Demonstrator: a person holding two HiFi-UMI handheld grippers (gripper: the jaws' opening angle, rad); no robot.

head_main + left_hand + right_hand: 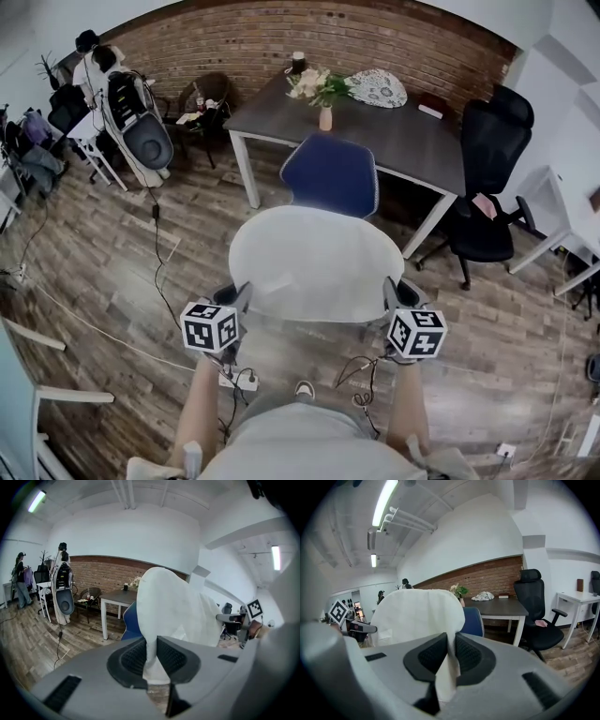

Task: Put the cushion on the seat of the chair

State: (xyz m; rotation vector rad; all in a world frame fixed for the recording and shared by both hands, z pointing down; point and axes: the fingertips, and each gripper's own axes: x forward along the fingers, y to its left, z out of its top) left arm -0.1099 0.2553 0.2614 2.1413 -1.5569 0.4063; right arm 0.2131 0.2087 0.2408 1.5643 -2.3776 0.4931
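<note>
Left claw (240,296) and right claw (394,298) clamp thin edges of white fabric cushion (314,262); a slip could drop it short of blue padded chair (330,175) at 12 o'clock.

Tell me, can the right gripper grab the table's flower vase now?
Probably not: the right gripper is shut on the white cushion, and the blue chair stands between it and the flower vase.
</note>
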